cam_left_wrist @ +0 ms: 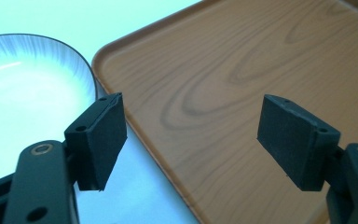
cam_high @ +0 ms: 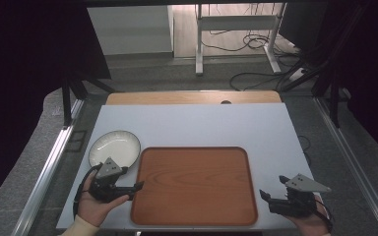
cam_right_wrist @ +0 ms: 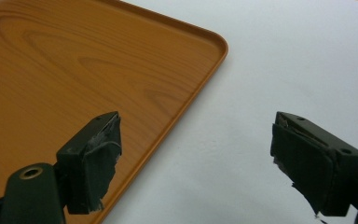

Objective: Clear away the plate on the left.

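High view: left gripper (cam_high: 137,187), jaws wide and empty, sits just beside the round white ribbed plate (cam_high: 114,147) and rectangular wooden tray (cam_high: 194,185) on the white counter (cam_high: 202,125); right gripper (cam_high: 266,195), equally open, lies farther off.

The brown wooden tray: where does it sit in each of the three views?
High view: the brown wooden tray lies bottom centre, between both grippers.
Left gripper view: it spreads across the upper right.
Right gripper view: it covers the upper left.
Shared landmark: the white tabletop bordering the tray's rim.
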{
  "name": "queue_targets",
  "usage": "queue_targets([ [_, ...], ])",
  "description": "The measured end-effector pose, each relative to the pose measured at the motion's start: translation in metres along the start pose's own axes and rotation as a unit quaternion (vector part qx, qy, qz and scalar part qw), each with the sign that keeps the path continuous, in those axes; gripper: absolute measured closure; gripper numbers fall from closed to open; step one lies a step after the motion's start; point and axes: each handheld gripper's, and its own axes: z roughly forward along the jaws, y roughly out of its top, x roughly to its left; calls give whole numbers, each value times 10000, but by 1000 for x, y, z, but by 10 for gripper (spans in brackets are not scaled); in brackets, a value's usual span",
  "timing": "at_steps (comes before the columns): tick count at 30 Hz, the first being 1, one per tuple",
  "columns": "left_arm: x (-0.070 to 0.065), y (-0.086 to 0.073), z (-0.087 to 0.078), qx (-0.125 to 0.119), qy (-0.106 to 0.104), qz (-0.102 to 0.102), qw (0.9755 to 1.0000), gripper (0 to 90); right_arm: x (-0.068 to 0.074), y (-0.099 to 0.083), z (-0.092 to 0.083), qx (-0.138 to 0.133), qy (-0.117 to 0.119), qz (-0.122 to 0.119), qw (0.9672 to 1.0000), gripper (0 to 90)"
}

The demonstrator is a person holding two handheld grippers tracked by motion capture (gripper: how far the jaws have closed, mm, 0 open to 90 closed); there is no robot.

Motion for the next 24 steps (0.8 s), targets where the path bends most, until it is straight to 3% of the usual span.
queue_targets([
  [5,10,4,-2,-27,-1,-63,10000,234,1,-1,2,49,-12,-71,10000,169],
  [24,50,15,-10,-12,353,-401,9986,235,-2,-1,1,35,-72,-40,10000,173],
])
